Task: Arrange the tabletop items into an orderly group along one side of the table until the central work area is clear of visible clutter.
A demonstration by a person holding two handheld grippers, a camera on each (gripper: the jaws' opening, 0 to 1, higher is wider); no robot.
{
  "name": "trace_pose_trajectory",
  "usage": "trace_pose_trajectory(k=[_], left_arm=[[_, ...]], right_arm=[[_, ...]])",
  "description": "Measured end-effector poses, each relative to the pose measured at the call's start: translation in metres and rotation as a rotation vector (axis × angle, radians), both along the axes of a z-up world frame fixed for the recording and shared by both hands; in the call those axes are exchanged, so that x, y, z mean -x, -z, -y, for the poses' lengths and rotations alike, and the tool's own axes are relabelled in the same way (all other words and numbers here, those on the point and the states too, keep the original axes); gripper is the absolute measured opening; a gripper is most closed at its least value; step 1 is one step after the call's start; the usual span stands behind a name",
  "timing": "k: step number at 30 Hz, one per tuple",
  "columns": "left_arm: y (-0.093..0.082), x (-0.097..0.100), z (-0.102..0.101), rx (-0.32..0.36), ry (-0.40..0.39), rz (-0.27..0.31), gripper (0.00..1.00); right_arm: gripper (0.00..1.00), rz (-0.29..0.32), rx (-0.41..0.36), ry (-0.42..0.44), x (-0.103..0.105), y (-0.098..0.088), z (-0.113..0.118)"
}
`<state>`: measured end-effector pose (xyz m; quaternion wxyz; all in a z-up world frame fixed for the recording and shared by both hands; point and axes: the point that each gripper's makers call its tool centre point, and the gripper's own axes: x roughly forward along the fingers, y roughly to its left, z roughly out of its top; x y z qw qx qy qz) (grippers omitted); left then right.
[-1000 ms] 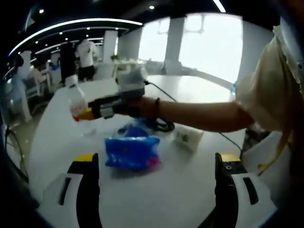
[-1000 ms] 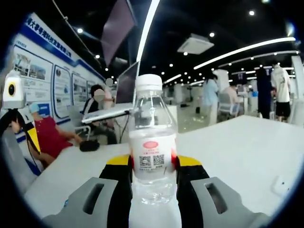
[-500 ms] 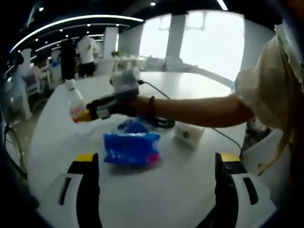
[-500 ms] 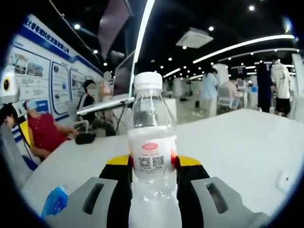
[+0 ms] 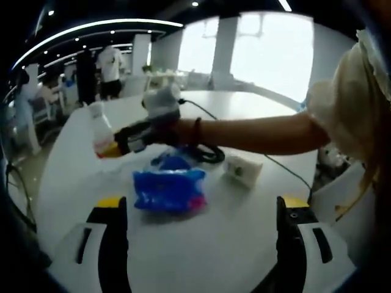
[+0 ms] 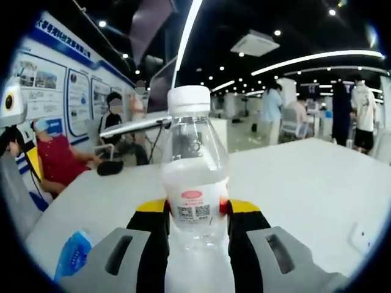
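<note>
Two views are telling different halves of this. Up close, the right gripper view is showing the right tool [image 6: 194,213] gripping a clear water bottle [image 6: 194,183] between its yellow-tipped jaws, white cap on top, a label with a red oval and square codes facing the camera; whether any liquid is inside, I cannot tell. From across the white desk [image 5: 201,244], the left gripper view is catching that same right tool [image 5: 110,148] at the end of the person's outstretched arm [image 5: 244,131], holding the bottle [image 5: 99,125] upright above the desk's far left part. The left tool [image 5: 201,220] is standing wide, nothing between its jaws.

A crumpled blue packet [image 5: 169,190] is lying near the middle of the desk, just ahead of the left tool, and its corner [image 6: 71,253] is peeking in at the lower left of the right gripper view. Beyond the packet a coil of black cable [image 5: 208,155] is sitting, with a small white box [image 5: 242,170] just beside it toward the right edge.

Around the desk, an open hall is glowing with ceiling strip lights, bright windows, and people [image 6: 58,168] sitting and standing at other tables.
</note>
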<state>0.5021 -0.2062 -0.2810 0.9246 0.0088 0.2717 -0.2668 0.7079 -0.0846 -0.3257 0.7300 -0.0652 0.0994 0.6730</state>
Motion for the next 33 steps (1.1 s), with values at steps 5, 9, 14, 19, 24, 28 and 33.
trace_pose_trajectory(k=[5, 9, 14, 19, 24, 28, 33], left_arm=[[-0.002, -0.001, 0.000, 0.004, -0.006, 0.008, 0.99], [-0.002, -0.001, -0.001, 0.002, -0.007, 0.005, 0.99], [-0.005, -0.004, -0.002, 0.007, -0.023, 0.018, 0.99], [-0.004, -0.003, -0.003, -0.012, -0.022, 0.016, 0.99], [-0.006, -0.003, 0.000, -0.007, -0.016, 0.019, 0.99], [-0.006, -0.003, 0.001, -0.004, -0.015, 0.019, 0.99], [-0.009, -0.003, 0.004, -0.006, -0.010, 0.026, 0.99]], right_arm=[[0.46, -0.045, 0.003, 0.045, -0.008, 0.000, 0.003], [0.53, -0.078, -0.048, 0.075, -0.014, -0.016, 0.009], [0.69, -0.148, -0.156, 0.114, -0.021, -0.051, 0.020], [0.74, -0.126, -0.121, 0.115, -0.019, -0.056, 0.030], [0.82, -0.146, -0.083, 0.127, -0.010, -0.054, 0.043], [0.88, -0.152, -0.051, 0.132, 0.000, -0.053, 0.055], [0.96, -0.155, -0.022, 0.128, 0.014, -0.052, 0.066]])
